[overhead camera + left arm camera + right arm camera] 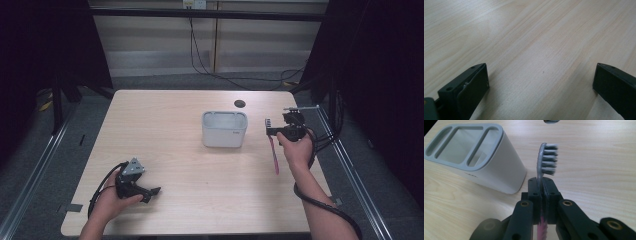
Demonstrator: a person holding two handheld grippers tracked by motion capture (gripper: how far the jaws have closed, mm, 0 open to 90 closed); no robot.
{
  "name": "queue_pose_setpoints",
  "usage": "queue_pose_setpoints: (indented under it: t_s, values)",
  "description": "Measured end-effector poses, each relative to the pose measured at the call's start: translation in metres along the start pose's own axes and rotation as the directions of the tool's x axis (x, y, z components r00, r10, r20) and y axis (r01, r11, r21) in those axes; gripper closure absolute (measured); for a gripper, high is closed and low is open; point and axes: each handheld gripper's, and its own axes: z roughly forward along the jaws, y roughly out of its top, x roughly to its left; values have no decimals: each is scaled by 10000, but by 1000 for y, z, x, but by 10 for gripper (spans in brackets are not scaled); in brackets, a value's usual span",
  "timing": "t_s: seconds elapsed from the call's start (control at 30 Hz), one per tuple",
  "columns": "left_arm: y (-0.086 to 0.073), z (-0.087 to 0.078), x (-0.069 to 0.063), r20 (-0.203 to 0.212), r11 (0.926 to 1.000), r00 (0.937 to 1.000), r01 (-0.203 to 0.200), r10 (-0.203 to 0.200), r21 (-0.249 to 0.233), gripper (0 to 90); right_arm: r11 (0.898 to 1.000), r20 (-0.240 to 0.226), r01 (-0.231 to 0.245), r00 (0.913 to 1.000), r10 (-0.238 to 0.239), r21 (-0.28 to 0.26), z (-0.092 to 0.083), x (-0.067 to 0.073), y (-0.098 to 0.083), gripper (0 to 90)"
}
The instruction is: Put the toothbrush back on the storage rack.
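A toothbrush (545,160) with a grey bristled head and a pink handle (274,155) is clamped near its neck by my right gripper (542,182), which is shut on it. In the high view that right gripper (270,129) hovers just right of a white holder (224,129) with a grey slotted top (461,145), and the pink handle hangs down toward the table. My left gripper (152,192) rests low near the table's front left, and its jaws (541,82) stand wide apart over bare wood.
The light wooden table (165,145) has a dark round hole (240,103) behind the holder. Black cables trail from both grippers. Dark curtains and metal rails flank the table, with a grey floor around it.
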Motion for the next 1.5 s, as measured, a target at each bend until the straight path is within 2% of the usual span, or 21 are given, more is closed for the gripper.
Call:
queue_pose_setpoints:
  t_s: [0.5, 0.83, 1.17, 1.4, 1.5]
  values:
    - [0, 0, 0, -25, 10000, 10000, -9, 9, 11, 0, 9963, -268, 465, 9985, -485, -721, -12, 13, 16, 867]
    - [0, 0, 0, -2, 10000, 10000, -4, 4, 1, 0, 9896, -452, 438, 9977, -505, -1370, -18, 18, 23, 867]
    - [0, 0, 0, -24, 10000, 10000, -14, 14, 0, 0, 9790, -658, 578, 9952, -719, -1955, -21, 26, 29, 867]
    - [0, 0, 0, -6, 10000, 10000, -7, 7, 0, 0, 9650, -687, 795, 9927, -996, -2498, -26, 33, 35, 867]
    - [0, 0, 0, -23, 10000, 10000, -10, 10, -3, 0, 9626, -750, 783, 9921, -1009, -2594, -28, 35, 37, 867]
